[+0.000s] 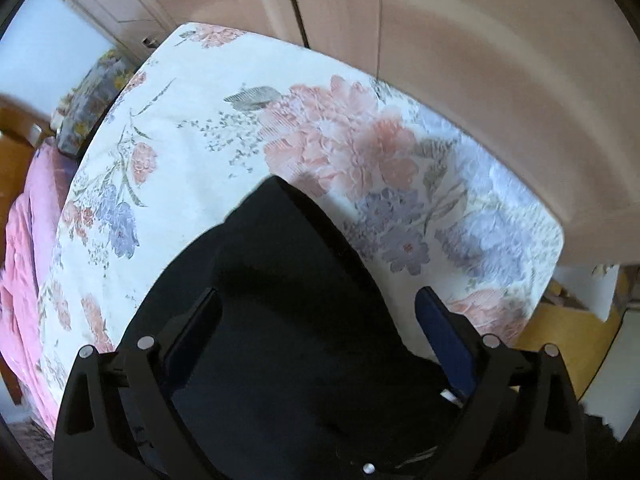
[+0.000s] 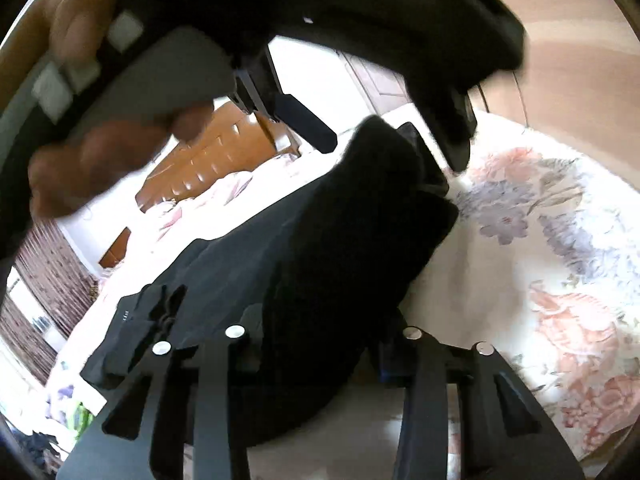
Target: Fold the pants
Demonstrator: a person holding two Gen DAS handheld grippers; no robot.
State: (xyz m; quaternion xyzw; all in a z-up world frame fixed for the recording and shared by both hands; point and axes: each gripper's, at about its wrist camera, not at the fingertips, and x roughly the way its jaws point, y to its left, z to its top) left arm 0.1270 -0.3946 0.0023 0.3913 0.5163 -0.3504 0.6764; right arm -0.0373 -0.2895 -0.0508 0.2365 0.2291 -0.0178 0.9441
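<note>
The black pants (image 1: 288, 300) lie on a floral bedspread (image 1: 192, 128). In the left wrist view my left gripper (image 1: 316, 312) is wide open, its fingers (image 1: 444, 328) straddling a raised fold of the black cloth without pinching it. In the right wrist view the pants (image 2: 320, 248) run from a waistband at lower left up to a lifted bunch. My right gripper (image 2: 320, 344) has the cloth between its fingers; the fingertips are hidden by fabric. The left gripper (image 2: 384, 136) shows above, open over the bunch, with the person's hand (image 2: 88, 160).
Wardrobe doors (image 1: 460, 40) stand beyond the bed's far edge. A pink blanket (image 1: 28, 248) hangs at the left. A wooden headboard (image 2: 216, 148) and curtains (image 2: 48, 272) show in the right wrist view. A yellow object (image 1: 568, 340) sits off the bed's right corner.
</note>
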